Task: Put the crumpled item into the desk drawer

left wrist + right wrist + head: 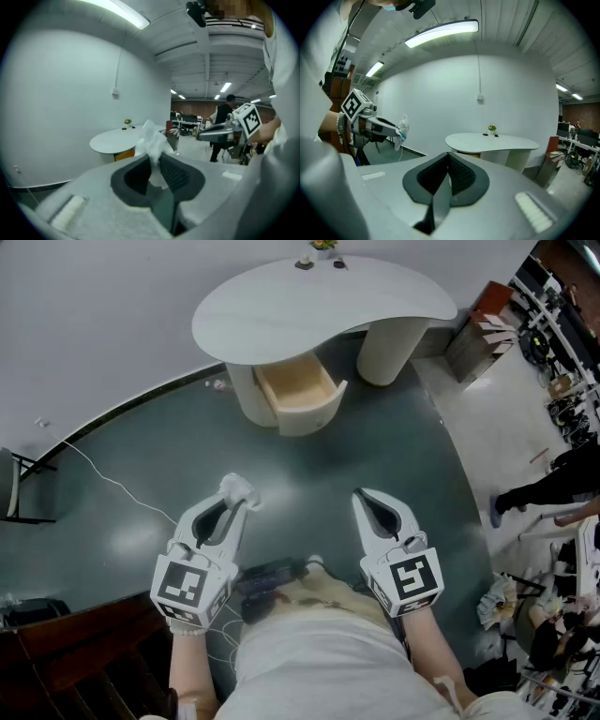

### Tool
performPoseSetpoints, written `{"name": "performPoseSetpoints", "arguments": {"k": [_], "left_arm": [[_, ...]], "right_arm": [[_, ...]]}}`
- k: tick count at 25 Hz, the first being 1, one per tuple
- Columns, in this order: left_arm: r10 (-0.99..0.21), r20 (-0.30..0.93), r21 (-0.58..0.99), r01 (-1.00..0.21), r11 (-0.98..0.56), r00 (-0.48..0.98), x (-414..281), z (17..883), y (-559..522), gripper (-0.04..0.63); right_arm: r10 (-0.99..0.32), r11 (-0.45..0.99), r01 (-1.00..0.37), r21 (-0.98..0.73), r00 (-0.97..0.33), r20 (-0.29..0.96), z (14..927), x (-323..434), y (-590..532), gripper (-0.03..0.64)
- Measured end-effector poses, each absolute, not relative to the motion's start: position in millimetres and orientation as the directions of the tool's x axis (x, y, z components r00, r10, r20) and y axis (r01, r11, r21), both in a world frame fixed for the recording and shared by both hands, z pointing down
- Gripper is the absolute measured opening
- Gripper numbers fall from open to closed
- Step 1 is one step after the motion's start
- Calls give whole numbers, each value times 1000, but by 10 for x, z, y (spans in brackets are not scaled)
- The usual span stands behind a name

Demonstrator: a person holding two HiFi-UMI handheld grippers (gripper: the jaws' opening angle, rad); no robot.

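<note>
A crumpled white tissue (240,490) sticks out of the tips of my left gripper (234,500), whose jaws are shut on it; in the left gripper view the crumpled white tissue (152,140) rises between the dark pads. My right gripper (367,500) hangs beside it with its jaws together and nothing between them. Ahead stands a white curved desk (319,304) with its wooden drawer (298,390) pulled out and nothing visible in it. The right gripper view shows the desk (492,141) beyond the closed jaws and my left gripper (398,129) with the tissue off to the left.
Dark green floor lies between me and the desk. A white cable (112,482) runs across the floor at the left. A small plant (322,245) sits on the desk's far edge. A cardboard box (478,338) and people (548,488) are at the right.
</note>
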State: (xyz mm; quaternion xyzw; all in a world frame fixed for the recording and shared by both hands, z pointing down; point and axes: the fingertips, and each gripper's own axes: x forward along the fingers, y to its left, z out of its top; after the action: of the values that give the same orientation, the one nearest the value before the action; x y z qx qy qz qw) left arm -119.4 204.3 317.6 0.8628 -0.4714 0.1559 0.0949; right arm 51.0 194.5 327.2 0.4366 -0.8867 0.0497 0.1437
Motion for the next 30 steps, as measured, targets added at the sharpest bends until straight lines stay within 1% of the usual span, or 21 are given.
{"name": "performPoseSetpoints", "arguments": {"k": [13,19,30], "left_arm": [[-788,357,-3,-843,-538,501,-1199,3175,2088,61],[-794,356,-9,-848,-530,493,-1215,3174,2096,61],[-804,352,-18,-855,-518,480,-1190,3192,2132,61]], "right_arm": [[-754,624,-780,44,-586,297,3266,478,1993,5],[-761,607,-795,4,-579,293,3268,496,1986,5],[-751,617,-787,-1,-588,301,3320,521,2048,5]]}}
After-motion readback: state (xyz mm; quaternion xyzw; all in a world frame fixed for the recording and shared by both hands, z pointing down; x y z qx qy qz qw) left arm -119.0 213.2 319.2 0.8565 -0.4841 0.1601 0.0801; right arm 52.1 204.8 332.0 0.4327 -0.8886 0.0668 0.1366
